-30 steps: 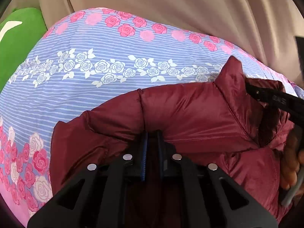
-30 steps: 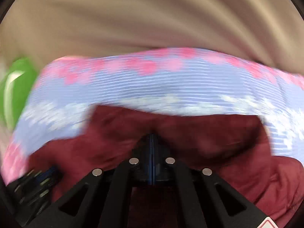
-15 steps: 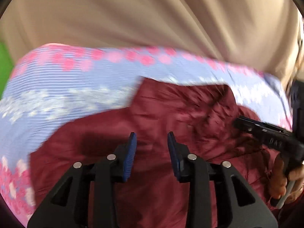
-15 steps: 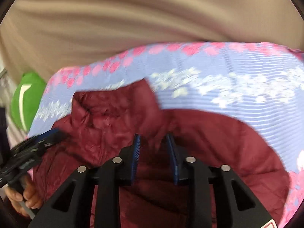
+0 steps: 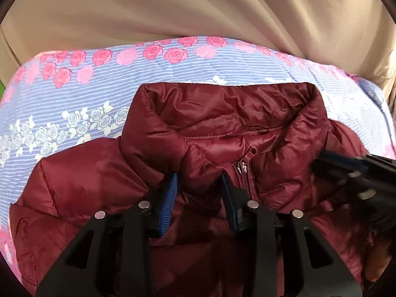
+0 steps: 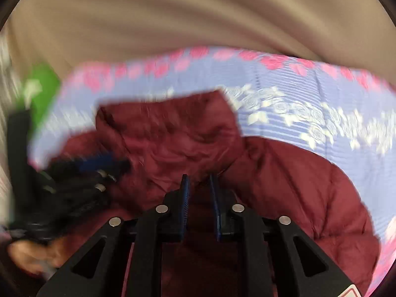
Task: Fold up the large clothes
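Note:
A maroon puffer jacket [image 5: 222, 123] lies front up on a floral bedsheet [image 5: 123, 79], collar standing and zipper [image 5: 243, 170] closed. My left gripper [image 5: 200, 188] hovers just below the collar, left of the zipper. Its jaws are opening, with jacket fabric between them but not pinched. In the right wrist view the jacket [image 6: 284, 173] is blurred. My right gripper [image 6: 200, 188] sits at the collar's base, its jaws closing with a narrow gap and a ridge of fabric between them. Each gripper shows in the other's view: the right gripper [image 5: 341, 160] and the left gripper [image 6: 104, 163].
A beige curtain [image 5: 173, 7] hangs behind the bed's far edge. A green object [image 6: 42, 91] lies at the far left beside the sheet. A person's hand [image 6: 32, 255] holds the left gripper's handle. The sheet [image 6: 297, 86] spreads out around the jacket.
Both grippers let go of the jacket and shifted toward the collar. The left jaws went from shut to wide apart. The right jaws opened, then narrowed again.

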`<move>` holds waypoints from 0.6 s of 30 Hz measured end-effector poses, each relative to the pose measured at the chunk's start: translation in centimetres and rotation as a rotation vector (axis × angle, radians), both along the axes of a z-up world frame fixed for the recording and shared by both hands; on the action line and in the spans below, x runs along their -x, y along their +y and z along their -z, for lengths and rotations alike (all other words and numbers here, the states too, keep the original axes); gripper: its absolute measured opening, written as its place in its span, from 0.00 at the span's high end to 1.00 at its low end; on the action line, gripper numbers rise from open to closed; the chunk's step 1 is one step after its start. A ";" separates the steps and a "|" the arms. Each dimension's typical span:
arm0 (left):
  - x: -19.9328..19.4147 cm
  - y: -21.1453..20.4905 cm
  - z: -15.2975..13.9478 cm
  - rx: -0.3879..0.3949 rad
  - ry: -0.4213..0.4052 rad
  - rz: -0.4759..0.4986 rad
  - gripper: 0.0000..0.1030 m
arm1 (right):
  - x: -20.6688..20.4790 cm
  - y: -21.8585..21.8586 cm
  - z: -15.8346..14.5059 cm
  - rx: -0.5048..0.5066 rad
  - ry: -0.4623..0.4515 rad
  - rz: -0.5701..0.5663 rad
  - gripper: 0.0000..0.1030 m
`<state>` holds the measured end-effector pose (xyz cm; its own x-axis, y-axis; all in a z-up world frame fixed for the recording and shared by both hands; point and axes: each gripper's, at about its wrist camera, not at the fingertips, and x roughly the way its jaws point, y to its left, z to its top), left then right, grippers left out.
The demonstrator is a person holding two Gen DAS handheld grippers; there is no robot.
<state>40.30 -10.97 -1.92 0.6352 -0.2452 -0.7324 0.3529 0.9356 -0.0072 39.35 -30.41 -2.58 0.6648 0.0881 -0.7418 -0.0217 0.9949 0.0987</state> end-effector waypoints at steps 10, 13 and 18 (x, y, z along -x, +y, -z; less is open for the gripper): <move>3.7 1.7 -2.2 -0.083 -0.118 -0.020 0.65 | 2.0 2.0 -1.4 0.064 -0.064 0.035 0.83; 3.8 3.3 -1.7 -0.110 -0.094 -0.046 0.64 | 1.1 -0.1 0.9 0.066 0.013 0.103 0.90; 3.9 9.7 -1.4 -0.057 -0.062 -0.125 0.58 | 3.6 -2.0 -0.6 0.022 -0.021 0.154 0.79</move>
